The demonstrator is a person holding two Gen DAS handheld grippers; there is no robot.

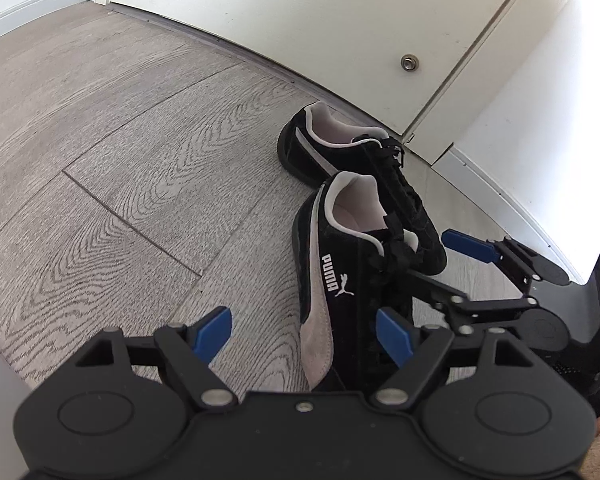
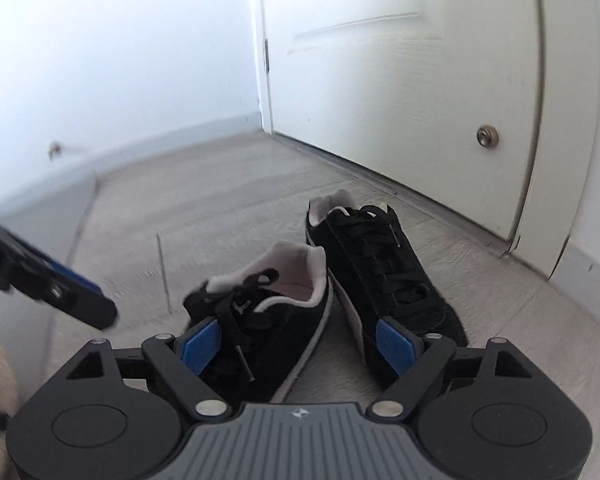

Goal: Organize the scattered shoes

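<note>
Looking along the left gripper (image 1: 305,334), its blue fingers (image 1: 214,334) stood spread apart, empty, around the toe end of the near shoe (image 1: 332,280), black suede with a pale stripe and "PUMA" in white beside a leaping-cat logo. The far shoe (image 1: 340,148) lay just behind it, touching, on the grey wood floor (image 1: 120,160) near the white door (image 1: 300,20). The right gripper (image 1: 452,256) reached in beside the laces.

From the right wrist, the right gripper (image 2: 300,346) was likewise spread wide, gripping nothing, its blue pads (image 2: 396,346) flanking both shoes' toes; no lettering was readable here.
</note>
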